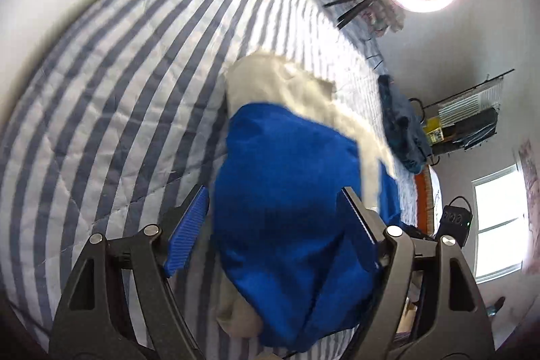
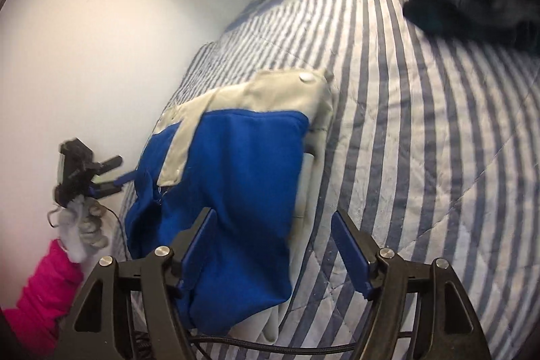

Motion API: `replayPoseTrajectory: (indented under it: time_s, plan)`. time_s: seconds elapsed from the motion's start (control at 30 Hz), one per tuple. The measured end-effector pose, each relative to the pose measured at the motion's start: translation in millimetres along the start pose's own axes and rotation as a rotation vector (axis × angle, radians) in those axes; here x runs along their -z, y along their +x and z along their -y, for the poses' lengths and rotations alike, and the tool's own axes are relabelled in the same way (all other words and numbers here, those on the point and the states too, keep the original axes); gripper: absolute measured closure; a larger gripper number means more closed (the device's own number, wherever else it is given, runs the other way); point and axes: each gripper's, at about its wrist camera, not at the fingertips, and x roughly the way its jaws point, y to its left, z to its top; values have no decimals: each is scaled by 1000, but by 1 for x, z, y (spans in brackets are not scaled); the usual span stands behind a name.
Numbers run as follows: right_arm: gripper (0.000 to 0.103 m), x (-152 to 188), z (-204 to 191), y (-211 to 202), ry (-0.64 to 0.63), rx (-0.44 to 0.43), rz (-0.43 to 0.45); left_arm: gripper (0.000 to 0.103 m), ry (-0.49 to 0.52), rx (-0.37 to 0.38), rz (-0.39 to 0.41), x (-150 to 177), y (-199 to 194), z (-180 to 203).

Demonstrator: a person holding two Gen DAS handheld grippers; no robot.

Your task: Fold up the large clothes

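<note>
A: Where's the jacket [image 2: 233,184]?

B: On the striped bed [image 2: 422,157], blue with grey trim, folded into a long bundle. From the right gripper [image 2: 273,245] it runs toward 12 o'clock, collar end farthest.

A: And the grippers?

B: Both stand apart, clamped on nothing. The near blue end sits between the left gripper [image 1: 273,225] pads; it looks nearer. The right one straddles the bundle's right edge.
</note>
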Motion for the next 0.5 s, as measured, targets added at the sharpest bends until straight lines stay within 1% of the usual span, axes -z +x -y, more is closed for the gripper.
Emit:
replayPoseTrajectory:
  time_s: [0.07,0.2,0.3,0.43,0.5]
  plan:
    - [29,-3,11,5,32,-12,-5,23,-12,-11,-10,-3,5,-10]
    - [29,-8,25,16,82,-63,-21,23,-75,63,-16,-8,7,-29]
    - [30,-14,27,22,89,-96,-20,23,-82,82,-25,-9,10,-35]
    - [39,-20,25,31,97,-140,-37,24,-77,107,-53,-14,22,-36]
    - [42,-24,25,40,119,-184,-46,26,-76,115,-64,-14,29,-35]
